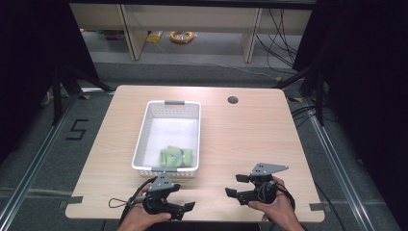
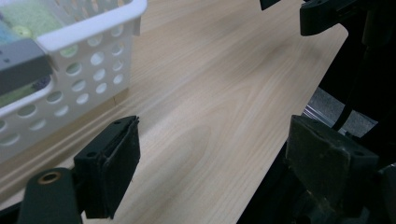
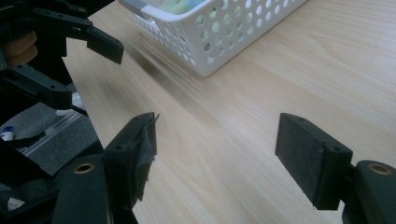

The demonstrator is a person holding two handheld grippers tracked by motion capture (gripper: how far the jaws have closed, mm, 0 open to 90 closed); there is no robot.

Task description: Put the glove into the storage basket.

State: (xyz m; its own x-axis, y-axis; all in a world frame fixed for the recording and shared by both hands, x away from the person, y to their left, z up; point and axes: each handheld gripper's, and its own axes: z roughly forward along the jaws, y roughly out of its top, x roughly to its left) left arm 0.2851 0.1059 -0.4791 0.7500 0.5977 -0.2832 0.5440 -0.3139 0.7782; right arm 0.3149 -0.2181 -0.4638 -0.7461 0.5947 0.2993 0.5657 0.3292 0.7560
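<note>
At the left of the high view, the left hand-held gripper (image 1: 188, 206) rests low over the near edge of the table (image 1: 240, 139), just in front of the white basket (image 1: 142, 134). Its jaws stand wide apart and hold nothing; in the left gripper view only bare wood lies between the pads (image 2: 120, 163), with the basket's perforated wall up at the left.

Further in, the basket sits a little left of the table's middle, its long side running away from the person. A green soft toy (image 1: 176, 156) lies inside it at the near end, close to the front wall and clear of both grippers. The rest of the basket floor looks bare.

To the right, the right hand-held gripper (image 1: 232, 185) hovers just above the table near the front edge, well apart from the basket and turned towards the left one. Its jaws are likewise spread wide and empty, and the right gripper view shows plain tabletop between them.

Judging by this, the work looks finished or nearly so: the toy is in the basket, nothing else lies on the table, and both grippers are drawn back to the near edge. Little seems left to do.
</note>
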